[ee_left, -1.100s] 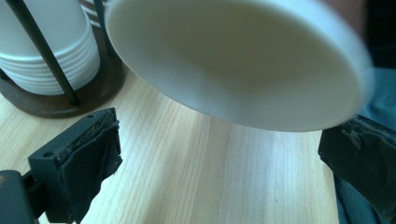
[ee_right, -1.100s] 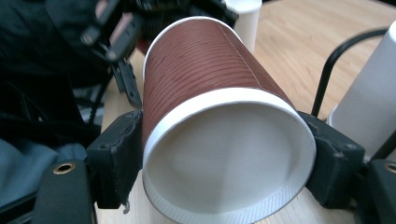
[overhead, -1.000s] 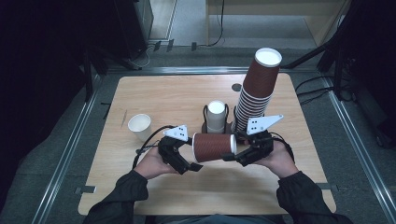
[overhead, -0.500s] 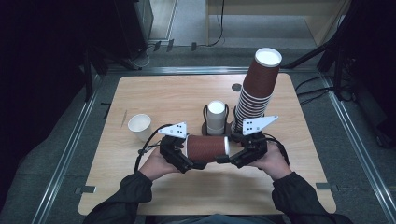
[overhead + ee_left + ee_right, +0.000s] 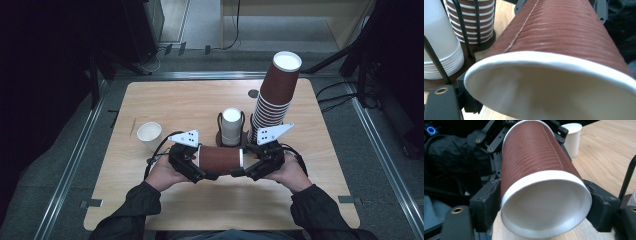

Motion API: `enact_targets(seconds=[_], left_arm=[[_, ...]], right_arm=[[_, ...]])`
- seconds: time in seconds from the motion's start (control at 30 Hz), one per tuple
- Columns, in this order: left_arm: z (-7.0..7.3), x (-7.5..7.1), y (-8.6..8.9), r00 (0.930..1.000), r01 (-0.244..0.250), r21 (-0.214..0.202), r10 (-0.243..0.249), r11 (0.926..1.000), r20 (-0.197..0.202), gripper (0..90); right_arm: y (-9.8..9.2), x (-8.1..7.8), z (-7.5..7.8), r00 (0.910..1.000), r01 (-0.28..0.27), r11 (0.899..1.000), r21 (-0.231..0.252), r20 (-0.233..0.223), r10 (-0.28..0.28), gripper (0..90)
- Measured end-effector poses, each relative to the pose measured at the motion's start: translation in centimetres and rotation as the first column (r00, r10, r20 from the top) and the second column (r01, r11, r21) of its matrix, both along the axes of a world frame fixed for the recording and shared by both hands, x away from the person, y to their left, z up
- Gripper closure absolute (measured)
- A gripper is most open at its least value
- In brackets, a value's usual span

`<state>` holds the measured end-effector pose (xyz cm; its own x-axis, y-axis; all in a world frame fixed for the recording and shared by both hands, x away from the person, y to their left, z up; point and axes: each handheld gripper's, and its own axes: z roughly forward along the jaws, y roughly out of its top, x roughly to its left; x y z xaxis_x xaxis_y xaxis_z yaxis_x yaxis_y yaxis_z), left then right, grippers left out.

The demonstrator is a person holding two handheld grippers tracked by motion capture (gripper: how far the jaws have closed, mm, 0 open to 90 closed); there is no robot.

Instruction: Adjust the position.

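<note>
A brown ribbed paper cup lies level above the table's front half, held between both grippers. My right gripper is shut on its white base end, and in the right gripper view its pads press both sides of the cup. My left gripper straddles the open rim end. Its jaws have just been closing with the cup between them. In the left gripper view the rim looks squashed oval against the left finger.
A tall stack of upturned brown cups and a shorter white stack stand in wire holders just behind the grippers. A single white cup sits left of them on the wooden table. Metal rails line the table's sides.
The left gripper has come in from the left onto the cup's rim end. The cup has swung level between both grippers. The right hand has barely shifted.
</note>
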<state>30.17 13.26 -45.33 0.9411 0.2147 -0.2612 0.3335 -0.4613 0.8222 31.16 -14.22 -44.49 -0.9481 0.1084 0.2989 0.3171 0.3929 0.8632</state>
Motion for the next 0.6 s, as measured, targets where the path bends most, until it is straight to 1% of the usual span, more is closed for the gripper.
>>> enact_targets(seconds=[0.03,0.1,0.2,0.23,0.27,0.3,0.33,0.37,0.43,0.47,0.5,0.53,0.57,0.6], left_arm=[[0.0,0.0,0.1,1.0000,0.000,0.006,0.000,1.0000,-0.002,9.9],[0.1,0.0,0.3,0.9999,-0.010,0.034,0.010,0.9994,0.003,9.9],[0.4,0.1,0.7,1.0000,-0.005,0.068,0.005,0.9977,-0.001,9.9],[0.4,0.1,0.7,1.0000,-0.005,0.068,0.005,0.9977,-0.001,9.9],[0.6,0.0,0.8,0.9998,-0.014,0.122,0.012,0.9924,0.014,9.9],[0.6,0.0,0.8,0.9998,-0.014,0.122,0.012,0.9924,0.014,9.9],[0.7,0.0,0.8,0.9997,-0.019,0.162,0.016,0.9865,0.020,9.8],[0.7,0.0,0.8,0.9997,-0.019,0.182,0.016,0.9832,0.019,9.8],[0.8,-0.1,0.6,0.9993,-0.022,0.217,0.015,0.9758,0.036,9.8],[0.7,-0.1,0.4,0.9993,-0.022,0.231,0.015,0.9727,0.033,9.8],[0.7,-0.1,0.4,0.9993,-0.022,0.231,0.015,0.9727,0.033,9.8],[0.7,-0.1,0.1,0.9992,-0.023,0.265,0.014,0.9639,0.037,9.8],[0.7,-0.1,0.1,0.9992,-0.023,0.265,0.014,0.9639,0.037,9.8],[0.6,-0.1,-0.2,0.9993,-0.014,0.305,0.003,0.9523,0.037,9.8]], right_arm=[[0.0,-0.1,0.1,1.0000,-0.002,1.000,-0.012,0.001,0.002,17.7],[-0.1,-0.1,0.0,0.9999,-0.001,0.999,-0.039,0.015,0.002,16.1],[-0.2,-0.2,-0.1,0.9994,0.008,0.996,-0.089,0.034,-0.005,15.7],[-0.2,-0.2,-0.1,0.9994,0.008,0.996,-0.089,0.034,-0.005,15.7],[-0.2,-0.3,-0.2,0.9991,0.013,0.993,-0.118,0.043,-0.008,15.7],[-0.3,-0.3,-0.3,0.9988,0.018,0.991,-0.133,0.046,-0.012,15.7],[-0.3,-0.3,-0.4,0.9985,0.020,0.989,-0.146,0.053,-0.012,15.7],[-0.2,-0.3,-0.5,0.9983,0.021,0.987,-0.159,0.057,-0.012,15.7],[-0.1,-0.3,-0.7,0.9979,0.023,0.982,-0.188,0.064,-0.011,15.8],[0.0,-0.4,-0.8,0.9976,0.022,0.979,-0.202,0.069,-0.008,15.7],[0.2,-0.4,-1.0,0.9971,0.022,0.976,-0.216,0.077,-0.006,15.7],[0.3,-0.5,-1.1,0.9967,0.021,0.973,-0.230,0.081,-0.003,15.8],[0.3,-0.5,-1.1,0.9967,0.021,0.973,-0.230,0.081,-0.003,15.8],[0.5,-0.6,-1.3,0.9959,0.022,0.966,-0.258,0.091,0.001,15.7]])
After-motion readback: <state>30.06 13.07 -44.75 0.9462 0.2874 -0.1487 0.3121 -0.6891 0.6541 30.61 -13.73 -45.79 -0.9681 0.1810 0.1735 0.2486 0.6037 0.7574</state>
